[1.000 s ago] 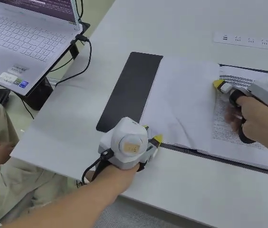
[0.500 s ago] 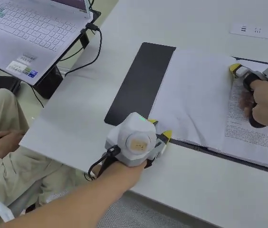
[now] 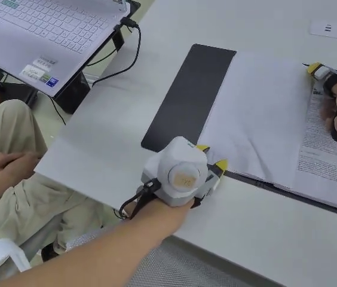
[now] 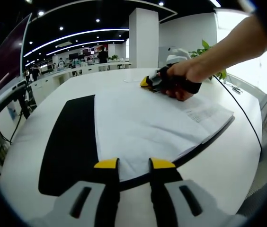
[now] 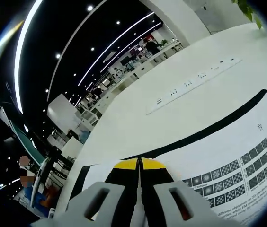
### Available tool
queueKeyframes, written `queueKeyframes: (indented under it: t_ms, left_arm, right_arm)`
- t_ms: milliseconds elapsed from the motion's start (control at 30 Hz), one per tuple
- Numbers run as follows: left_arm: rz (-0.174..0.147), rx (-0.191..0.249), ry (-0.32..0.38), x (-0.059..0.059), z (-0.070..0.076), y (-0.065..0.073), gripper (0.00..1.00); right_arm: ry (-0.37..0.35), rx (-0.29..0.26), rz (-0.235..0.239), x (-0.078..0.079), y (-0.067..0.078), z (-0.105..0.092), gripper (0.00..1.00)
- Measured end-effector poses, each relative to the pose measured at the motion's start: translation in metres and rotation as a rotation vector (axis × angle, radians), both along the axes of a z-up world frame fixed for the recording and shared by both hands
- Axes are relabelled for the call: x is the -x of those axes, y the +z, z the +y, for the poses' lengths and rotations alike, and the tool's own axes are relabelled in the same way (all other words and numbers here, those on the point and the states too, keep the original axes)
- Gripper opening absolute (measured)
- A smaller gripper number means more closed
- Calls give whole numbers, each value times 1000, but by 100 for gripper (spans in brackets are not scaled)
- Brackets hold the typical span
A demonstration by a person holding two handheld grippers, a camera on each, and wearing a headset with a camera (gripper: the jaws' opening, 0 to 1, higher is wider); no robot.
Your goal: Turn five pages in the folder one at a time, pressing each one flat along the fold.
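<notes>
My right fingers, closed together, press the page along the fold. My left fingers, narrowly apart, sit at its near edge. Next, I think, another page needs lifting.

My left gripper wears a white, faceted shell with an orange-tinted square label on its back; a black cable loops out from under it. Its jaws are black with yellow tips, on pale grey mounts. My right gripper has the same yellow tips, a white body and a black grip.
</notes>
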State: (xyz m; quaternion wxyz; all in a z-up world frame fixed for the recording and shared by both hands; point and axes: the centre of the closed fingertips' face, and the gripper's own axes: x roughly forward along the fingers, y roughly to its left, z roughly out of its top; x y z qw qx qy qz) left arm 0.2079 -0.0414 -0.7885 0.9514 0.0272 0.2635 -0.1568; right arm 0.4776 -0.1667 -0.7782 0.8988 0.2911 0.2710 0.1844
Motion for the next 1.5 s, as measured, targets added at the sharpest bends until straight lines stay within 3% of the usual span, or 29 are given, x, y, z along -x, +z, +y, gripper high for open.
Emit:
queueKeyframes:
  t_ms: [167,333,700,933,1267,1500]
  left_arm:
    - [0,0,0,0,0,0,23]
    - [1,2,2,1,0,0,23]
    - [-2,3,-1,1,0,0,23]
    - [0,-3,-7,1,0,0,23]
    - [3,-4,-9,0,0,-1,23]
    - [5,-4,-10,-1,0,-2,23]
  right_arm:
    - [19,40,-15,4,2,2,0]
    - [96,116,-39,15,2,2,0]
    - [158,114,-28,40,2,3,0]
    - [195,141,-25,58,2,5,0]
    - [203,133,-18,73,0,2,0]
    - [207,133,-39,106,13,6,0]
